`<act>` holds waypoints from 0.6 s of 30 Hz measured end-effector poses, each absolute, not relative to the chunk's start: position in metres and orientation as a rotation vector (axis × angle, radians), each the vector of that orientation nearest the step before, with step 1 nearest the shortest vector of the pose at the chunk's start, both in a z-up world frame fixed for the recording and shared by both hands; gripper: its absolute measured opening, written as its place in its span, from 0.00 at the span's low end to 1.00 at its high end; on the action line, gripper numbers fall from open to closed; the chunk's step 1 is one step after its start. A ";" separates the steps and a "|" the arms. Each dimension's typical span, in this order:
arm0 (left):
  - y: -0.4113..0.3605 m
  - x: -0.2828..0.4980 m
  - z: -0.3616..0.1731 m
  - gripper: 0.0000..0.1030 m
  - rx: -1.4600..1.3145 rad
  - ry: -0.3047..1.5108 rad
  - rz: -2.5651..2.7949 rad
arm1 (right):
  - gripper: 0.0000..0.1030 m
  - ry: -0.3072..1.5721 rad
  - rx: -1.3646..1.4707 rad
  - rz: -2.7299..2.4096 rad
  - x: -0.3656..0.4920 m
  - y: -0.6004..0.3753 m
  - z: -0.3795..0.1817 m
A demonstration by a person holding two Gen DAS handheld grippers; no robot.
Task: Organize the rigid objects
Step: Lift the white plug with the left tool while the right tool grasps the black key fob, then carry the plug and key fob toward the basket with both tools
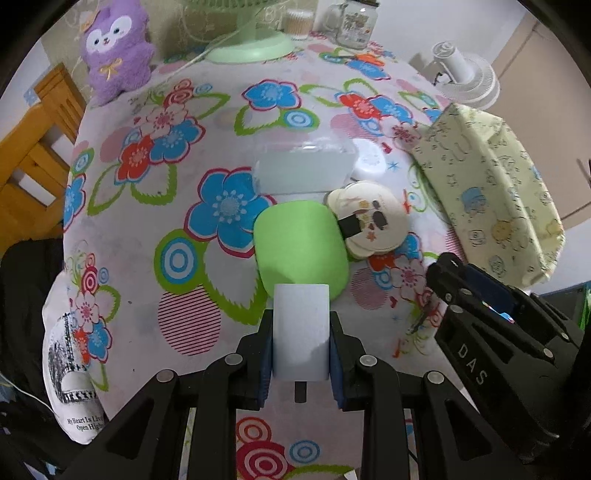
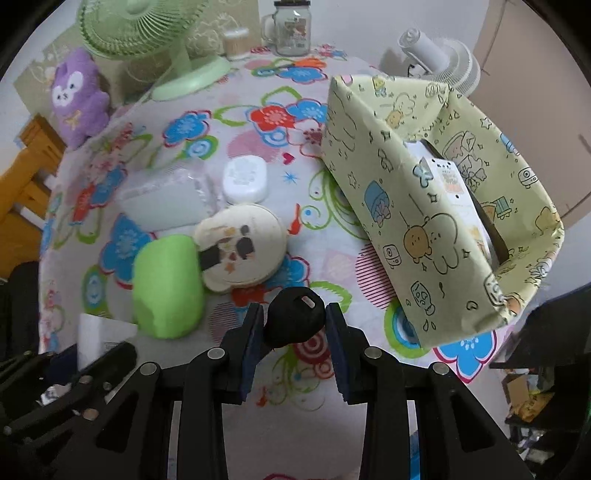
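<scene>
My left gripper is shut on a pale white block held above the floral tablecloth, just short of a green oval case. My right gripper is shut on a black rounded object with a small white slot on top. The right gripper also shows in the left wrist view. A cream bear-shaped case lies beside the green case. A white soap-like box and a clear plastic box lie behind them. A yellow-green patterned storage box stands at right, holding a white item.
A green fan, a purple plush toy, a glass jar mug and a cotton swab tub stand at the table's far edge. A white fan stands beyond. A wooden chair is at left.
</scene>
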State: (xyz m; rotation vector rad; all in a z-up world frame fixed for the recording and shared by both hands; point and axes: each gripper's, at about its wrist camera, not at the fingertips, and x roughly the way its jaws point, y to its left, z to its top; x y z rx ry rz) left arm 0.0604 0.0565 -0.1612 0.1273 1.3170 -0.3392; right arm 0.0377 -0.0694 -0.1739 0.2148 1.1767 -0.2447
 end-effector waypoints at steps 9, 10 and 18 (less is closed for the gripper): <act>0.056 0.043 -0.121 0.24 0.169 1.248 -0.378 | 0.36 1.138 0.200 -0.181 0.024 -0.061 -0.134; 0.057 0.042 -0.116 0.24 0.172 1.238 -0.382 | 0.36 1.137 0.199 -0.171 0.022 -0.061 -0.130; 0.056 0.037 -0.091 0.24 0.171 1.179 -0.379 | 0.36 1.113 0.163 -0.104 0.011 -0.054 -0.102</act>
